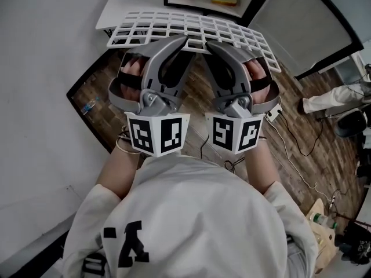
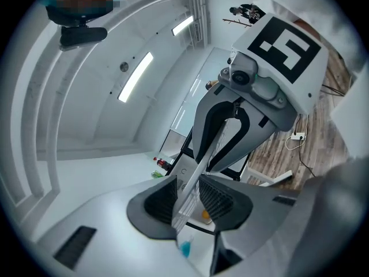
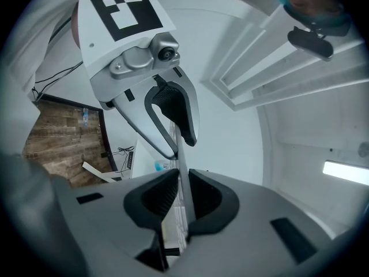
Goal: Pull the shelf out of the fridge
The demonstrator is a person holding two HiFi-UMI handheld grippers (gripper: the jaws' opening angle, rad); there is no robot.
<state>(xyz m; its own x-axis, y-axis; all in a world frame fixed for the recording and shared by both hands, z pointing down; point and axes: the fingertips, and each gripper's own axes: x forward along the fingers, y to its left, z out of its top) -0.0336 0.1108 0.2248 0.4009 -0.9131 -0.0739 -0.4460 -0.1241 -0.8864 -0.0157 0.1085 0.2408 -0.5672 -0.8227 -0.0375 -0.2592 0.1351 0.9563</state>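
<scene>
white wire shelf (image 1: 191,29) held level out in front of the open fridge (image 1: 249,6), left gripper (image 1: 182,41) pinching its near edge, right gripper (image 1: 210,45) clamped on the same edge just beside it, person's hands side by side, wood floor (image 1: 191,112) below

I can read no word, brand or number anywhere. My left gripper (image 1: 183,40) and right gripper (image 1: 210,44) each end, on the near side, in a cube, the left cube (image 1: 157,133) and the right cube (image 1: 236,134). Both show only black-and-white square marker patterns, not letters. My white shirt (image 1: 191,213) bears bold black print at its near left, too cut off to read.
</scene>
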